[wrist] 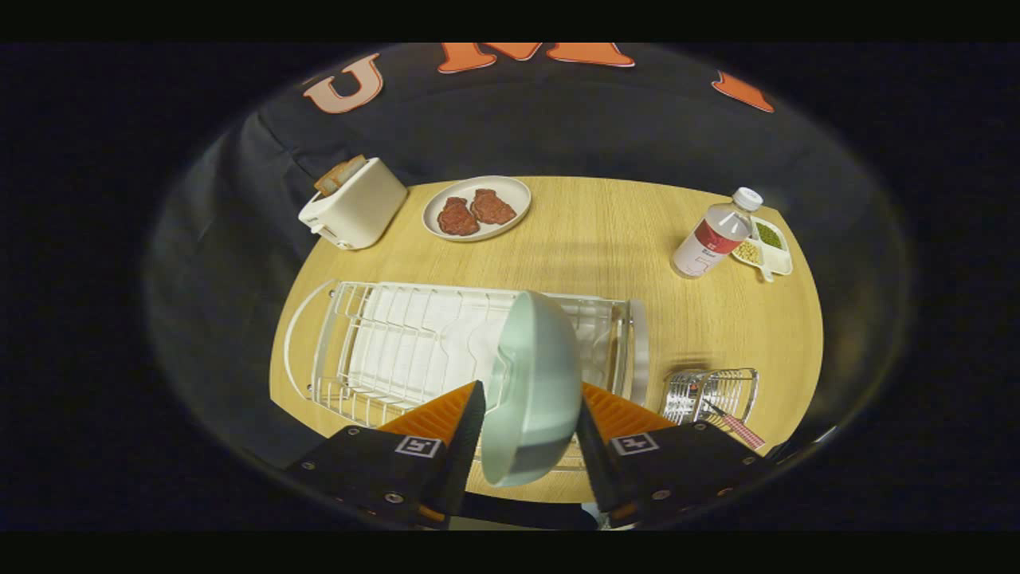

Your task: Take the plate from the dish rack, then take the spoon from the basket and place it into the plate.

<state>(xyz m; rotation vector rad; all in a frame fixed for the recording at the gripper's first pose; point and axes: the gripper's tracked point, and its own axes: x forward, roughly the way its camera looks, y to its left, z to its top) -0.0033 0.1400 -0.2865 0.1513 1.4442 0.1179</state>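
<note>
My gripper (530, 414) pinches the pale green plate (535, 383) on edge, above the white dish rack (398, 343). Next I'd set it down flat, then fetch the spoon (737, 426) from the wire basket (713, 392) on the right.

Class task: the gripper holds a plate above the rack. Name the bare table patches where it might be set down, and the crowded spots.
Gripper grips the plate. Widest bare patch: between rack, steak plate and bottle. Smaller one: between bottle and basket. Crowded: toaster corner, rack side, snack tray edge.
</note>
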